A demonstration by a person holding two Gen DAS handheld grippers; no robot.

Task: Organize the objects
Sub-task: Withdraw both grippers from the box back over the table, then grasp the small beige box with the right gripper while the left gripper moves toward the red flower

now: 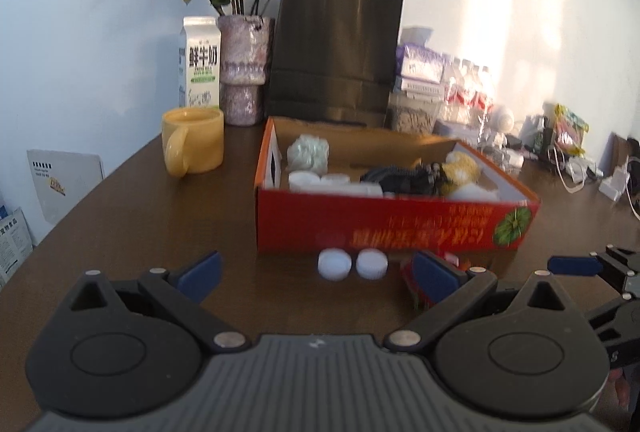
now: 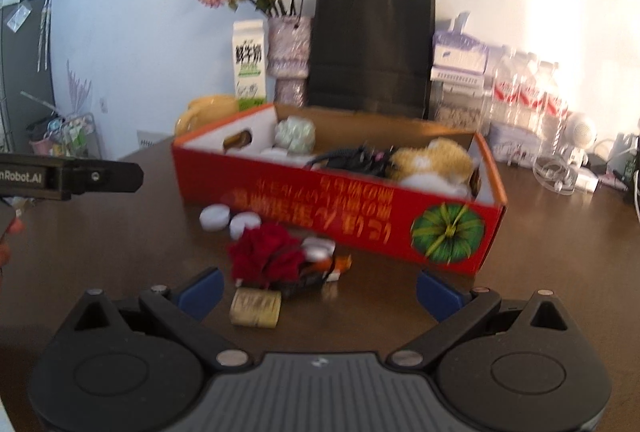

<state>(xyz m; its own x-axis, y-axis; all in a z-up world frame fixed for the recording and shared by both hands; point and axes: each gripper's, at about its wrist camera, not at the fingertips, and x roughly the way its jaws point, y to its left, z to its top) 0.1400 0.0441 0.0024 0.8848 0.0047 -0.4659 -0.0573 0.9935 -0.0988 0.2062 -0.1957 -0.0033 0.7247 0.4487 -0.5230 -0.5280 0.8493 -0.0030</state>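
Note:
A red cardboard box (image 1: pixel 400 228) (image 2: pixel 360 216) sits mid-table holding a pale green puff (image 1: pixel 309 152), white lids, a black tangle (image 2: pixel 356 158) and a yellow plush (image 2: pixel 432 158). Two white caps (image 1: pixel 352 264) (image 2: pixel 230 219) lie in front of it. A red fabric flower (image 2: pixel 266 254), a small gold roll (image 2: pixel 256 308) and small items lie beside them. My left gripper (image 1: pixel 316 272) is open just short of the caps. My right gripper (image 2: pixel 318 286) is open, with the flower and roll between its fingers' line, nothing gripped.
A yellow mug (image 1: pixel 194 142), milk carton (image 1: pixel 200 62), vase of dried roses (image 1: pixel 244 68), black paper bag (image 1: pixel 336 56), water bottles (image 2: pixel 528 92) and cables line the back of the brown table (image 1: pixel 140 232). The right gripper's finger (image 1: pixel 576 266) shows at the left view's edge.

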